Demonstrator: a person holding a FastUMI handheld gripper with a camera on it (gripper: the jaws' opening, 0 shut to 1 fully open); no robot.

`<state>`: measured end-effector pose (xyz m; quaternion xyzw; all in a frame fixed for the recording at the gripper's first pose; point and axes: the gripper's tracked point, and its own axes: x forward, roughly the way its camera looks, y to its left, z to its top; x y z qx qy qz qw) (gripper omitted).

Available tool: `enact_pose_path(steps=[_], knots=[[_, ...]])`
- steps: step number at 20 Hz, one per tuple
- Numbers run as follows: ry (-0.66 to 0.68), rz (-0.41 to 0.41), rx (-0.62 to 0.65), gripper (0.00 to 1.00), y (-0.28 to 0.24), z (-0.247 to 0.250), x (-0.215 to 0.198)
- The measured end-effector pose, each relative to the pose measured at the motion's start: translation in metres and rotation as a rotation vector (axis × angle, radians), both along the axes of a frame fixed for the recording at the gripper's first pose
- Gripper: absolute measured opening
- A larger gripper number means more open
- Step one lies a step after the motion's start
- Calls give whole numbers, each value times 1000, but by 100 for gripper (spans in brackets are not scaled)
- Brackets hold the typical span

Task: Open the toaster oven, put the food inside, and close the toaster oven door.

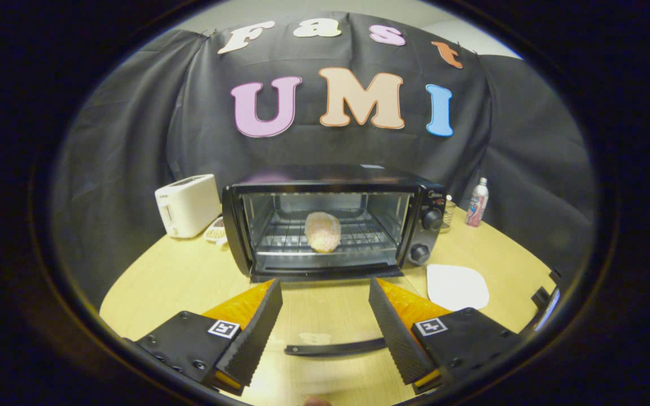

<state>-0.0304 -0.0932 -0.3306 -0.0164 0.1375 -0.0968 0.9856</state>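
A black toaster oven stands on the round wooden table in front of the cloth wall. Its glass door is folded down flat toward me, and the door's dark handle bar lies between my fingers. A pale round bun rests on the wire rack inside the oven cavity. My gripper is open over the lowered door, with nothing between the fingers; their tips reach close to the oven's front edge. The bun lies well beyond them.
A white pop-up toaster stands left of the oven, with a small dish between them. A white plate lies right of the door. A small jar and a bottle stand behind, at the right.
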Motion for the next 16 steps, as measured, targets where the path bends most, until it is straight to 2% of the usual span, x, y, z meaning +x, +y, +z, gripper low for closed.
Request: enact_pose_path(steps=[6,10,16], knots=[[62,-3,0,97,-4,-32,-47],[93,-43,4,97,-19,-53,-72],[153,-48,47,97,-30,-85,-76]])
